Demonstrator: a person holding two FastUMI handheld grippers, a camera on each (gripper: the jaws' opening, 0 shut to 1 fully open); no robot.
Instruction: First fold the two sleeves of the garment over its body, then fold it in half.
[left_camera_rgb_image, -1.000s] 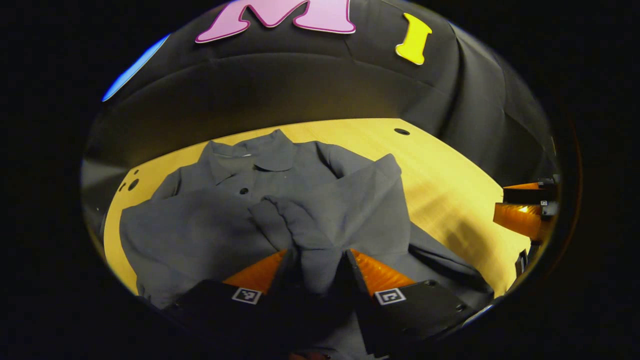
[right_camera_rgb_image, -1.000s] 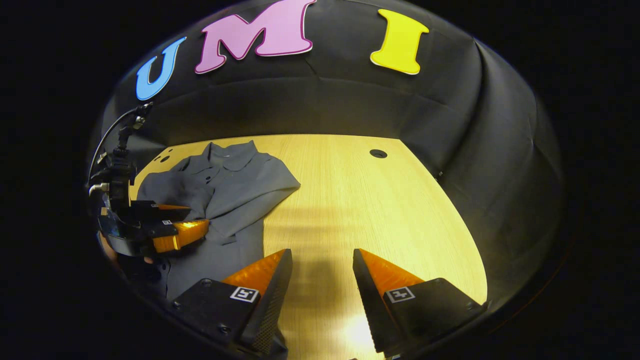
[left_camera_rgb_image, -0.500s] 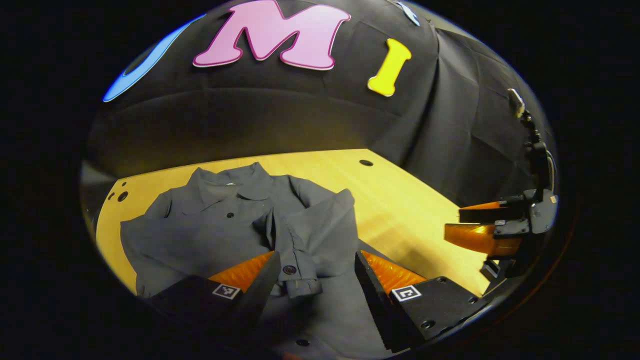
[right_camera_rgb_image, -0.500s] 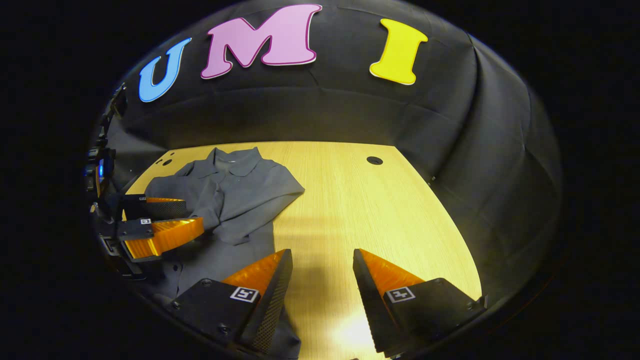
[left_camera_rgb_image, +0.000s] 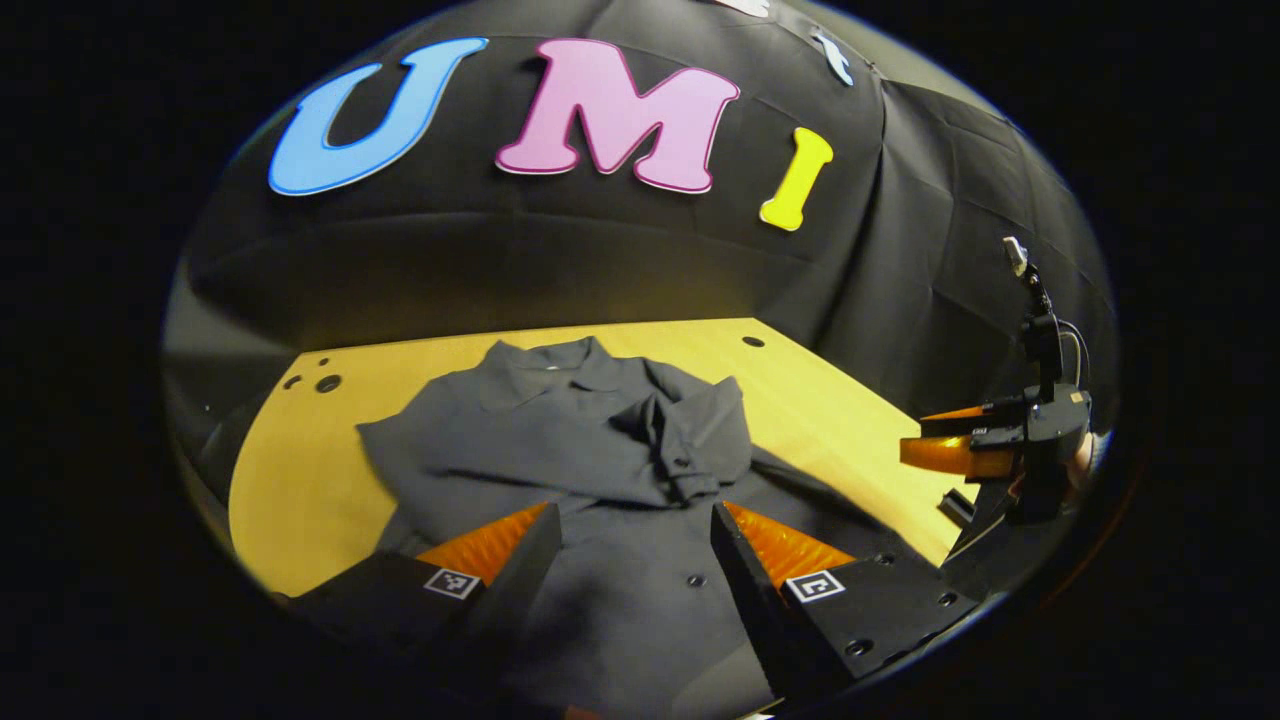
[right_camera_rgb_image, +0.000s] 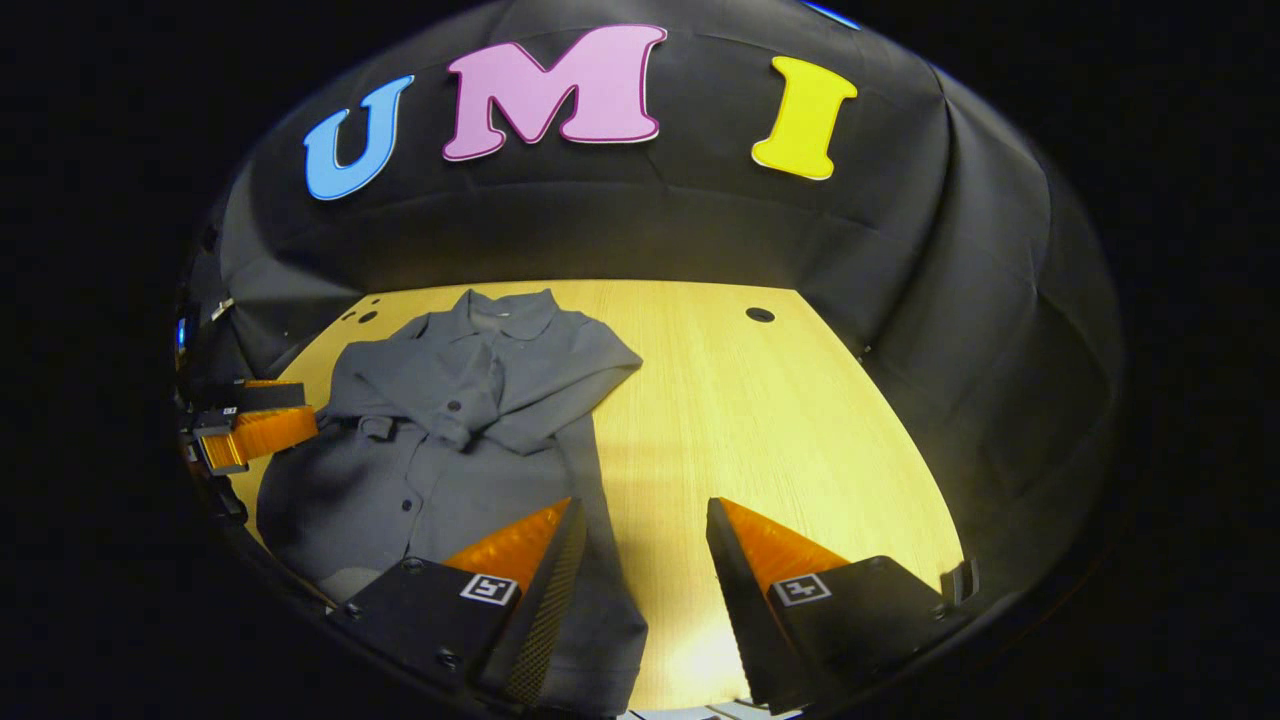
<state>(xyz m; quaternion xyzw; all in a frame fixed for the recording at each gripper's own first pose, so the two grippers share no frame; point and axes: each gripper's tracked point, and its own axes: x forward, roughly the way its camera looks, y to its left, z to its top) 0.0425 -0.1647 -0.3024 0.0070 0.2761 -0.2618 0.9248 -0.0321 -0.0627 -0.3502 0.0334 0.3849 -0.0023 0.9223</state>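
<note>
- We are looking at the garment (left_camera_rgb_image: 560, 470) lying flat on the worktop (right_camera_rgb_image: 760, 420), collar (right_camera_rgb_image: 505, 310) at the far end and hem at the near edge, so its long axis is running from near to far.
- Both sleeves are lying crossed over the chest, the cuff (left_camera_rgb_image: 690, 480) resting about mid-body; we are judging the sleeve step done and the half fold as the one coming.
- The left tool (left_camera_rgb_image: 635, 540) is hovering over the near part of the body, its jaws standing wide with nothing between them; the hem is lying just beneath and nearer than its tips.
- The right tool (right_camera_rgb_image: 640, 540) is likewise standing wide and holding nothing, sitting at the garment's near right corner, with bare worktop to its right.
- In the left gripper view the right tool (left_camera_rgb_image: 950, 445) is showing off to the right, apart from the cloth.
- We are reckoning the fold is turning on the hem: both tools are sitting at the near end, one toward each side, so the hem would be travelling far, toward the collar.
</note>
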